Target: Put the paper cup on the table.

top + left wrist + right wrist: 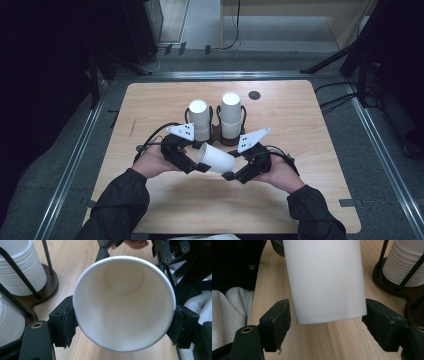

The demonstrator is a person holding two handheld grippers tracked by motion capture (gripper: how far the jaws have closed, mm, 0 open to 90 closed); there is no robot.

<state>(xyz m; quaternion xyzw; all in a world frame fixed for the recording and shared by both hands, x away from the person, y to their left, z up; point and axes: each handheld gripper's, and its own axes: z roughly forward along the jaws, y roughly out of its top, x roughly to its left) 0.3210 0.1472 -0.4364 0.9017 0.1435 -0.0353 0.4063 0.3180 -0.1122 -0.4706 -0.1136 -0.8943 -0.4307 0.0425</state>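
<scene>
Two tools meet over the middle of the desk (150, 205), and between them lies one white paper cup (216, 157), tipped on its side above the wood. The left tool (200, 164) has it by the rim end: in the left gripper view both black pads (68, 323) press against the outside of the cup's wide mouth, and we look straight down inside to the round bottom. That one is pinching the cup. The right tool (227, 175) sits at the cup's closed base, jaws spread; in the right gripper view the pads (277, 322) stand either side of the base, the left one with a clear sliver of gap, the right one just beside the wall. Behind, near the far half of the desk, a dark wire holder (218, 134) carries two upright stacks of white cups (231, 115).
</scene>
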